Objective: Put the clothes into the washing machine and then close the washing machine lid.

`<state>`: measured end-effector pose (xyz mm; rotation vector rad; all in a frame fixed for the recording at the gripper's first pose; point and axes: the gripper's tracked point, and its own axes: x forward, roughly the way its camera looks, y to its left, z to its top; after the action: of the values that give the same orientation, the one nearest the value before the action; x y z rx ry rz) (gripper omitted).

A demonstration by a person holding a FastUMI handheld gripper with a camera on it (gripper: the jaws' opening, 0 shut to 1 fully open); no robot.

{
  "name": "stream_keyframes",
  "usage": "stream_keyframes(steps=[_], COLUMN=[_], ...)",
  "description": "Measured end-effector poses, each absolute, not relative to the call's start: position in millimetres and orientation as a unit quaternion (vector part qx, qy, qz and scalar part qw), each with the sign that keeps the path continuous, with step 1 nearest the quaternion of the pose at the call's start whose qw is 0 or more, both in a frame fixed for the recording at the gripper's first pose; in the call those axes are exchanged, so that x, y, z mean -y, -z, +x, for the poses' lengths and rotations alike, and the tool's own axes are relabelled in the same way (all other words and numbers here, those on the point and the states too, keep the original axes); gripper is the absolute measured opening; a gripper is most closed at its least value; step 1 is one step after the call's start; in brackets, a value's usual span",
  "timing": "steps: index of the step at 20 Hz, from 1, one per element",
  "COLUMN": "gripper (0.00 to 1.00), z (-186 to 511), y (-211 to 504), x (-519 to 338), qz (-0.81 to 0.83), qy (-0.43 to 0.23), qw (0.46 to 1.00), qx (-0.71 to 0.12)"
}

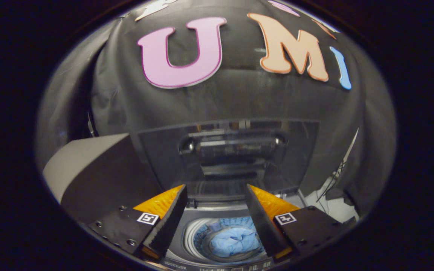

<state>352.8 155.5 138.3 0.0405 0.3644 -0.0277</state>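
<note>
- Two fingers of the hand-held gripper [216, 188] show in the lower middle of the frame, spread well apart with nothing held between them.
- Each finger carries a small square black-and-white marker on its flat upper plate, low at the left and low at the right.
- Between the fingers, at the bottom centre of the frame, the round drum [202, 235] of the washing machine [217, 214] lies open beneath the hand-held gripper.
- Light blue clothes [235, 241] sit bunched inside the drum, clear of both fingers.
- Beyond the fingertips, in the middle of the frame, the washing machine lid [228, 150] stands raised and roughly upright, its dark glossy panel facing the camera, with a handle-like bar across its upper part.
- At the very bottom edge, part of the machine's control strip [217, 266] shows; its markings are too small to make out.
- Left of the lid, in the lower left of the frame, a grey slanted box-like shape [85, 165] rises; what it is cannot be told.
- Right of the lid, dark cables [333, 180] hang over a pale surface.
- Black cloth [239, 98] of the booth's wall fills the upper half behind the lid.
</note>
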Motion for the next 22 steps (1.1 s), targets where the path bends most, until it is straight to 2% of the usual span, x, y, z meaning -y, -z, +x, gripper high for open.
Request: stream_keyframes(steps=[7, 14, 22], gripper=[0.95, 0.96, 0.97], z=[406.4, 450.0, 421.8], y=[-230.0, -182.1, -184.4], x=[-165.2, -167.6, -167.2], qz=[-0.002, -0.003, -0.008], qy=[0.013, 0.016, 0.008], qw=[0.995, 0.990, 0.996], qx=[-0.095, -0.137, -0.089])
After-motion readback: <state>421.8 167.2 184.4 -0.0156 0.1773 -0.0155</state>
